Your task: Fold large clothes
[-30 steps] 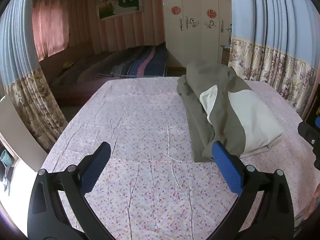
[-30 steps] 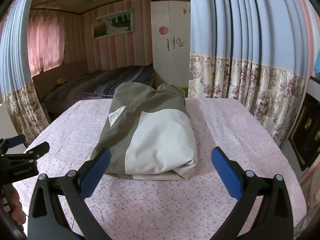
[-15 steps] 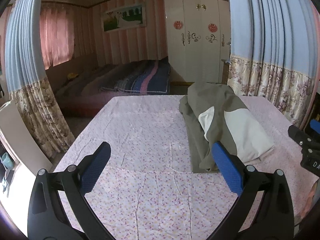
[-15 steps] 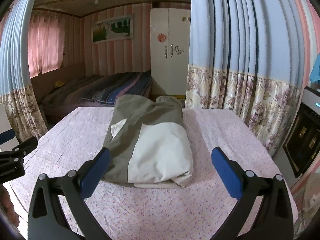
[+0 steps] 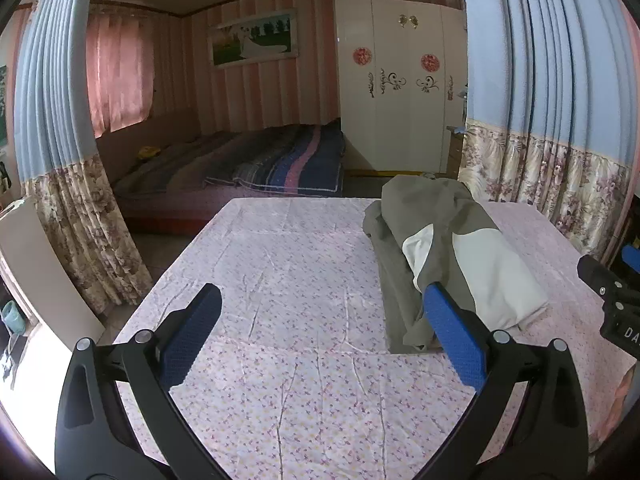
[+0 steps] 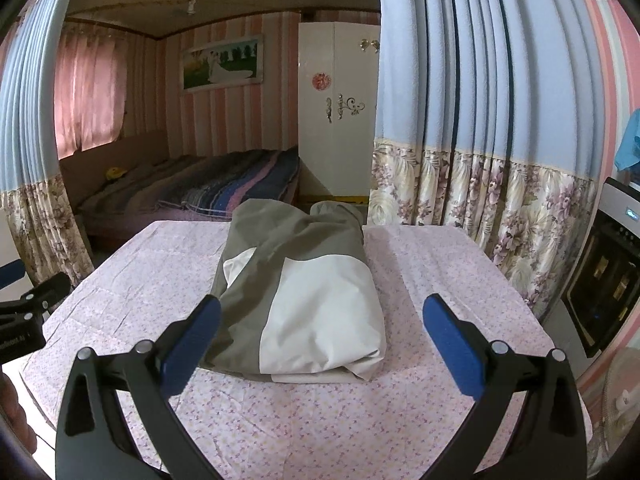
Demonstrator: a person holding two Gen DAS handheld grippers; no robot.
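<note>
— Grippers first. State of each?

— Left gripper point(image 5: 320, 328) fills the bottom of the left wrist view, blue pads spread wide, nothing between them, hanging above the floral tablecloth point(image 5: 288, 280). Right gripper point(image 6: 320, 328) sits likewise at the bottom of the right wrist view, jaws spread apart and empty. Neither touches the cloth or the garment.

— Location of the garment?

— The folded jacket point(image 6: 304, 292), olive-grey with a white panel, lies on the tablecloth at the centre of the right wrist view, just beyond the right gripper's pads. In the left wrist view it sits right of centre, and the gripper's right-hand pad overlaps its near edge in the picture; contact cannot be confirmed.

— Condition of the fold?

— A compact bundle, white panel on top, one white flap showing at its left side. Far end bunched.

— Beyond the table?

— A bed point(image 5: 256, 164) with a striped blanket at mid-left, then a white wardrobe point(image 5: 400, 92) against the striped wall. Blue curtains point(image 6: 480, 80) with floral hems hang at the right and left edges.
</note>
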